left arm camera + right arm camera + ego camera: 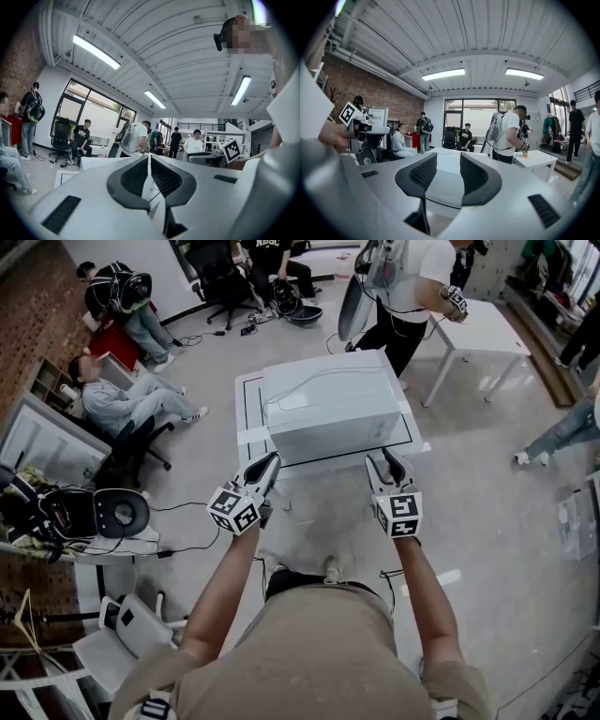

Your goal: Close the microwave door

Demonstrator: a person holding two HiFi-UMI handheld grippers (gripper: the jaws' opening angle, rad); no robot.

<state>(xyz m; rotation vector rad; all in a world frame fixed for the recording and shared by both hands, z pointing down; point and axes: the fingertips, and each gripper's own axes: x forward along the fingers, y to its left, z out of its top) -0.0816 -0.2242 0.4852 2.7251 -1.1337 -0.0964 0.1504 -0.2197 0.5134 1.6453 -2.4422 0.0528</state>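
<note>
1. The microwave (333, 404) sits on a low white table (248, 418), its front face turned toward me. From my head view that face looks flush.
2. A thin cable (319, 381) lies across the microwave's top.
3. My left gripper (267, 467) is just before the microwave's near left corner. Its jaws are pressed together with nothing between them (149, 161).
4. My right gripper (389, 465) is just before the near right corner. Its jaws stand spread and empty (447, 166).
5. I cannot tell whether either tip touches the microwave.
6. Beyond the microwave a person in a white shirt (412, 287) stands beside a second white table (487, 329).
7. Left of the microwave, a person (122, 399) is seated.
</note>
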